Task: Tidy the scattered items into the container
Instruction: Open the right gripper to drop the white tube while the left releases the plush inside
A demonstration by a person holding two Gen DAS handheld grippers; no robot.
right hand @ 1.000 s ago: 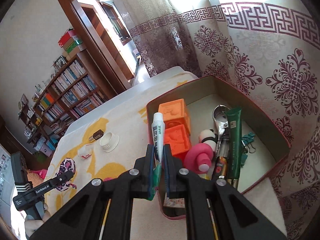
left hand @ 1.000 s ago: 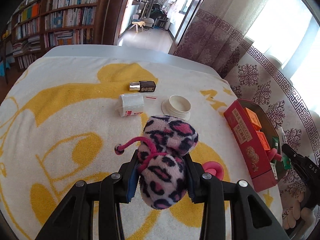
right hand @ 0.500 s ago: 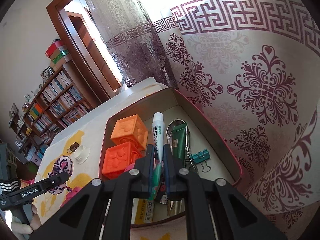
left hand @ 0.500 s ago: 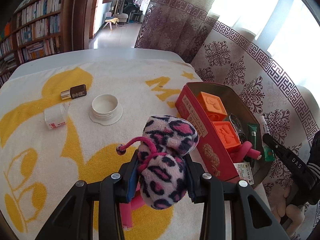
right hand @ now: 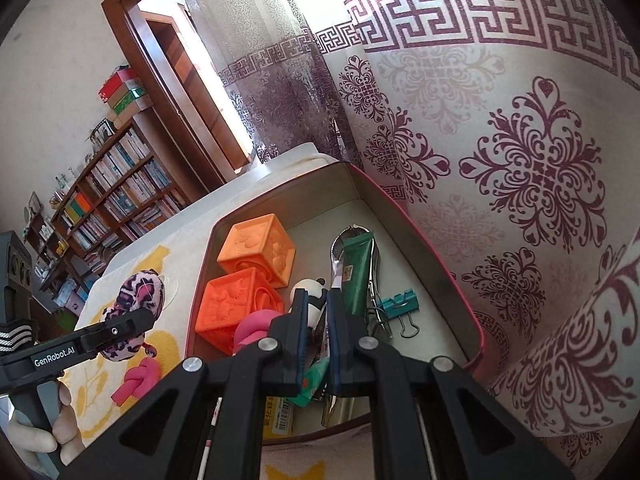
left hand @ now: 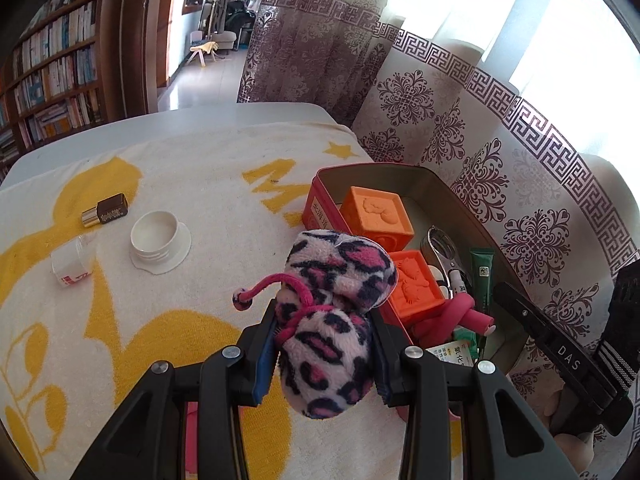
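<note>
My left gripper (left hand: 324, 312) is shut on a pink, black and white leopard plush toy (left hand: 336, 276), held above the towel just left of the red tin (left hand: 316, 208). The right wrist view shows the same toy (right hand: 140, 292) left of the tin's wall (right hand: 288, 200). My right gripper (right hand: 316, 296) hangs over the tin's near end. Its jaws are shut on a toothpaste tube (right hand: 314, 380). Only the tube's green tail shows between the pads. Its white front part is hidden.
The tin holds two orange cubes (left hand: 376, 216), a pink foam curler (left hand: 452, 312), a green tube (right hand: 358, 272), a panda figure (right hand: 310, 290) and a teal binder clip (right hand: 400, 306). On the towel lie a brown bottle (left hand: 105, 210), a white lid (left hand: 160, 236), a small white bottle (left hand: 70, 264) and a knotted pink curler (right hand: 138, 380). A curtain hangs behind the tin.
My left gripper has carried the plush toy to the right, up to the tin. The right gripper has moved in over the tin, and the tube's white front no longer shows beyond its fingers.
</note>
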